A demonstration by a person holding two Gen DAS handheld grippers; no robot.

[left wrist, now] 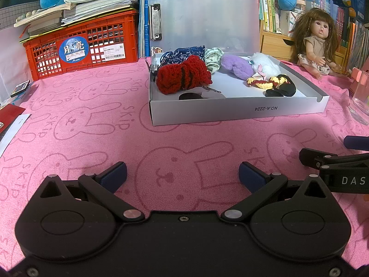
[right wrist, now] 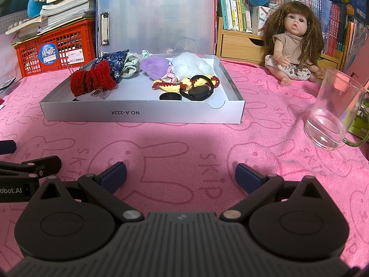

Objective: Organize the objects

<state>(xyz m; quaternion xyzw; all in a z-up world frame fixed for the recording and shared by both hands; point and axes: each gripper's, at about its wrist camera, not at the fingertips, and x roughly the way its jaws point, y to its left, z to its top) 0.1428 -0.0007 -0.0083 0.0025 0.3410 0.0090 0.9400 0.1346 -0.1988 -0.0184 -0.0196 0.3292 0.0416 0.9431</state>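
A shallow grey box [left wrist: 237, 112] [right wrist: 143, 113] sits on the pink bunny cloth. It holds a red crochet bow [left wrist: 183, 75] [right wrist: 92, 80], a blue floral pouch [right wrist: 115, 61], a purple plush [left wrist: 237, 65] [right wrist: 153, 67], a white plush [right wrist: 191, 65], a yellow-red crochet piece [right wrist: 175, 85] and black discs with a strap [right wrist: 196, 92]. My left gripper [left wrist: 182, 177] is open and empty, low over the cloth in front of the box. My right gripper [right wrist: 181, 176] is open and empty, beside the left one.
A doll [right wrist: 293, 46] sits at the back right. A clear glass [right wrist: 332, 113] stands on the right. A red crate [left wrist: 80, 46] under stacked books is at the back left. A translucent clipboard [right wrist: 156, 20] leans behind the box. Bookshelves line the back.
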